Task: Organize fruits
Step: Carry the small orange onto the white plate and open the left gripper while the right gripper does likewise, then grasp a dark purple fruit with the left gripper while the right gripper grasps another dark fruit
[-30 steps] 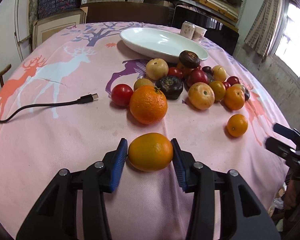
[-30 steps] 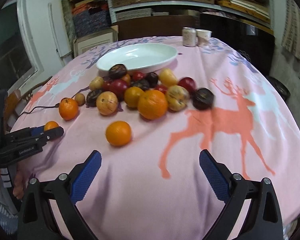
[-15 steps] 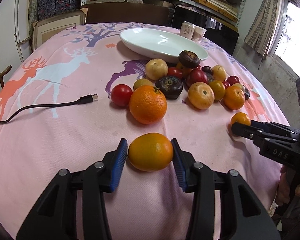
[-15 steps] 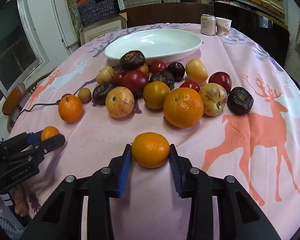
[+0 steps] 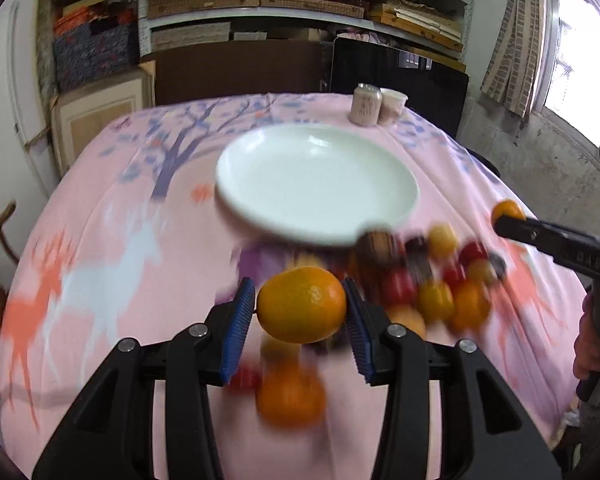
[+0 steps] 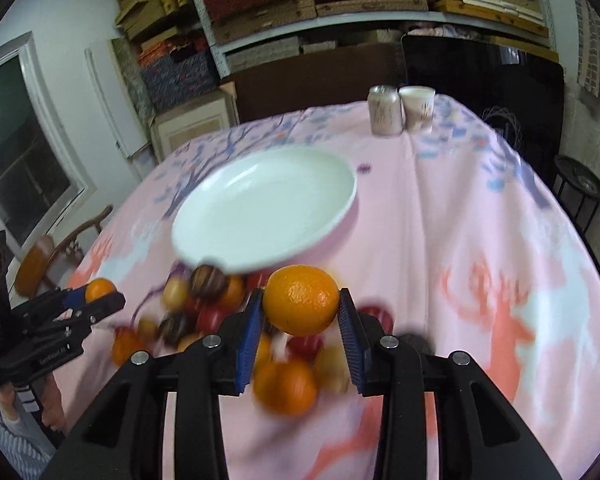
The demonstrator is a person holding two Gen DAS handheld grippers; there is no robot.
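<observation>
My left gripper [image 5: 301,306] is shut on an orange [image 5: 301,304] and holds it in the air above the fruit pile [image 5: 440,280]. My right gripper [image 6: 300,306] is shut on another orange [image 6: 301,300], also raised above the pile [image 6: 204,312]. The empty white plate [image 5: 316,184] lies beyond the pile; it also shows in the right wrist view [image 6: 264,208]. Each gripper shows in the other's view, the right one [image 5: 508,218] at the right edge and the left one [image 6: 96,296] at the left edge. The pile is motion-blurred.
A can [image 5: 366,104] and a paper cup [image 5: 394,104] stand at the table's far edge, past the plate. A large orange [image 5: 290,396] lies on the pink cloth below my left gripper. A wooden chair [image 6: 60,248] stands at the table's left side.
Both grippers have lifted their oranges off the cloth and moved forward over the pile toward the plate. The right gripper closed on its orange about half a second ago.
</observation>
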